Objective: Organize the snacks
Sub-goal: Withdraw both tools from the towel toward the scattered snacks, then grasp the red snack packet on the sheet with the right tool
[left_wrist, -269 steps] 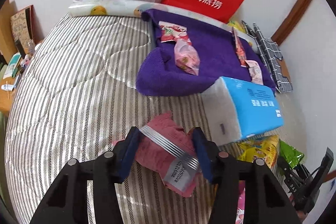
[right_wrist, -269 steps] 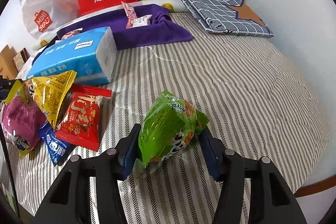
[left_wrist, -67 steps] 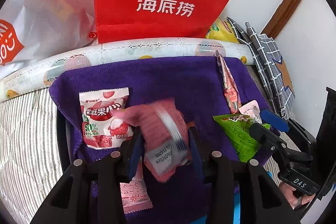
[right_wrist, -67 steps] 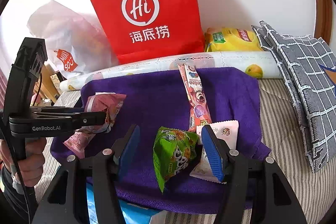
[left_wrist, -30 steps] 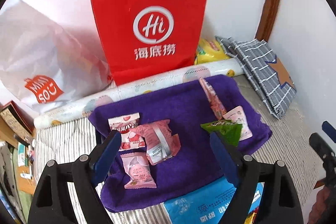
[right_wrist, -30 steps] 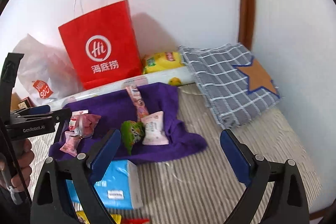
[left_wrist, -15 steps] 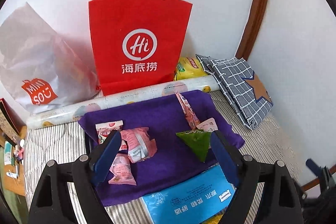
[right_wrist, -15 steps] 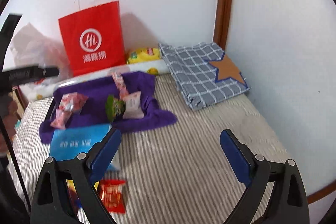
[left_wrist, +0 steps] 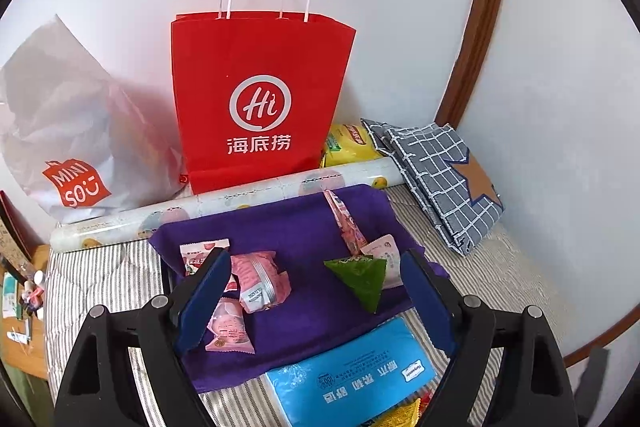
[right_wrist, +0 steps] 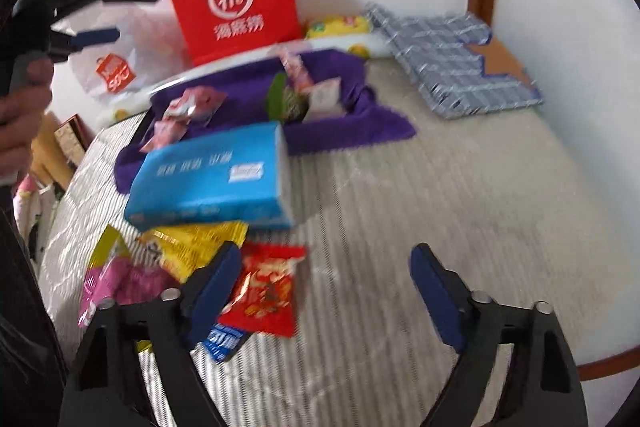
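On the purple towel (left_wrist: 304,227) lie pink packets (left_wrist: 260,279), a green packet (left_wrist: 358,277) and a long pink stick (left_wrist: 344,223). My left gripper (left_wrist: 316,267) hovers open and empty above them. It also shows at the upper left of the right wrist view, left gripper (right_wrist: 100,15). My right gripper (right_wrist: 325,255) is low over the bed, jaws closing, pads touching nothing. A red packet (right_wrist: 264,291) lies on the bed beside its left finger. Yellow (right_wrist: 192,247), magenta (right_wrist: 120,283) and small blue (right_wrist: 224,341) packets lie further left.
A blue tissue pack (right_wrist: 208,175) sits between the towel and the loose snacks. A red paper bag (left_wrist: 260,99), a white plastic bag (left_wrist: 72,147) and a rolled mat (left_wrist: 224,207) line the wall. A folded checked cloth (left_wrist: 440,179) lies at the right. A striped bed cover (right_wrist: 440,207) spreads rightward.
My right gripper has come down and nearer to the loose snack pile, and its jaws have narrowed. My left gripper has pulled back a little from the towel, still open.
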A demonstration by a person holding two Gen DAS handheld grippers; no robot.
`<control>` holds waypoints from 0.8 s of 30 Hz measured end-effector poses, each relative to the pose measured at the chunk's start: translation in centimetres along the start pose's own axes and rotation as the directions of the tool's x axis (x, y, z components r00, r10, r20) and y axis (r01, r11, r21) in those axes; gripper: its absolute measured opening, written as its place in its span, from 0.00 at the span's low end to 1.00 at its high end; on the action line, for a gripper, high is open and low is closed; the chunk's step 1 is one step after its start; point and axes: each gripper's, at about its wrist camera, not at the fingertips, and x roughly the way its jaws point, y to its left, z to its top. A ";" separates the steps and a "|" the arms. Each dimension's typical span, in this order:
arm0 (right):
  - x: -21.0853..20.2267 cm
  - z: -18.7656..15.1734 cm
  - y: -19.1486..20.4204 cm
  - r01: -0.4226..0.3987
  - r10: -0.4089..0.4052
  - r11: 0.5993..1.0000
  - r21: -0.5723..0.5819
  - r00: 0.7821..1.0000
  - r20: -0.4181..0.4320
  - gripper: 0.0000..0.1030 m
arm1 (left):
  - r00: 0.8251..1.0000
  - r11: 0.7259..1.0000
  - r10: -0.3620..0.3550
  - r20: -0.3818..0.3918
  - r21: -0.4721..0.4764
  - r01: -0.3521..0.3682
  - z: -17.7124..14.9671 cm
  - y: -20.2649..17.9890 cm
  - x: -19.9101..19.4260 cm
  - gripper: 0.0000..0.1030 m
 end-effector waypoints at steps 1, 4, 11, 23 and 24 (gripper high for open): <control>0.5 -0.3 0.1 -0.010 0.010 1.000 0.006 1.000 -0.018 0.73 | 1.000 1.000 -0.004 -0.003 -0.003 0.004 0.0 0.0 0.0 0.83; 1.5 -0.8 0.2 -0.051 0.053 0.998 0.037 0.997 -0.048 0.64 | 0.999 1.000 -0.027 -0.018 -0.004 0.027 0.0 0.1 0.0 0.83; 2.7 -1.4 1.0 -0.103 0.108 0.993 0.065 0.992 -0.071 0.62 | 0.997 0.998 -0.059 -0.044 -0.005 0.059 0.0 0.1 0.3 0.83; 4.3 -1.7 1.5 -0.102 0.106 0.994 0.049 0.989 -0.106 0.57 | 0.995 0.997 -0.077 -0.066 -0.003 0.077 -0.1 0.1 0.6 0.83; 4.5 -1.8 1.6 -0.097 0.102 0.994 0.046 0.989 -0.110 0.57 | 0.995 0.997 -0.076 -0.067 -0.001 0.077 -0.2 0.0 0.6 0.83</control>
